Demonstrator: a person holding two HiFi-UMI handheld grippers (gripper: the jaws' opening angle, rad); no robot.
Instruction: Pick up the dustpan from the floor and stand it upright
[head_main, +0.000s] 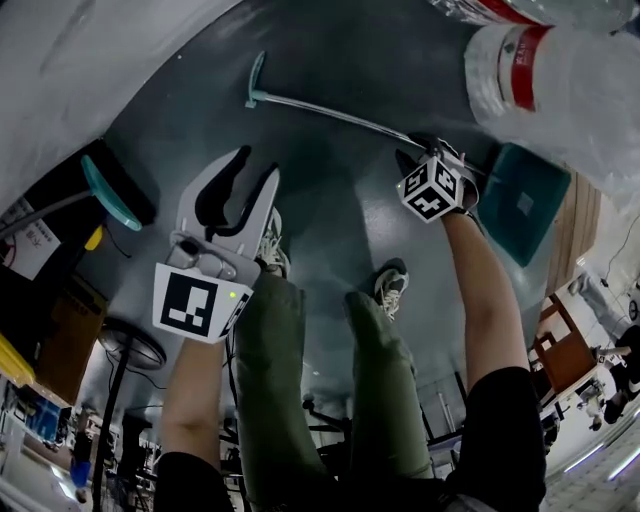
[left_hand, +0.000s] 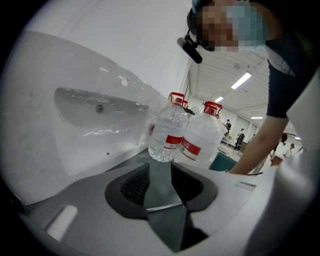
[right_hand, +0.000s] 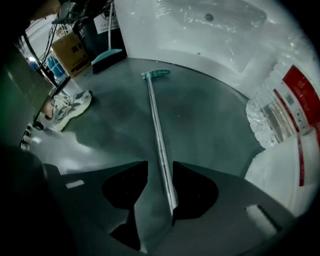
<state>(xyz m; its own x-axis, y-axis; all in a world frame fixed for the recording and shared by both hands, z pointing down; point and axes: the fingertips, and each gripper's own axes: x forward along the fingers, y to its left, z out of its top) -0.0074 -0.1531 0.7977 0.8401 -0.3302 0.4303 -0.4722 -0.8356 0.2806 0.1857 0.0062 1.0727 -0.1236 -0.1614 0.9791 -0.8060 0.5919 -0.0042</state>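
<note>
Left tongs (head_main: 258, 170), frame left: parted, empty, hanging over the floor (head_main: 340, 220), well apart from the work. We note the dustpan (head_main: 520, 200) lying flat, its handle (right_hand: 155, 115) running from upper left to the teal pan at right. Right tongs (right_hand: 160, 167) stand open astride the handle near the pan, not yet clamped. We judge it best to centre the pole, close firmly, then lift the grip end, pivoting on the pan, clear of the water bottles (head_main: 540, 70).

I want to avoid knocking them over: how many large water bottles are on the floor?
2. In the left gripper view, the first bottle stands by the white tub; the second bottle is right beside it. More may be hidden behind them.
</note>
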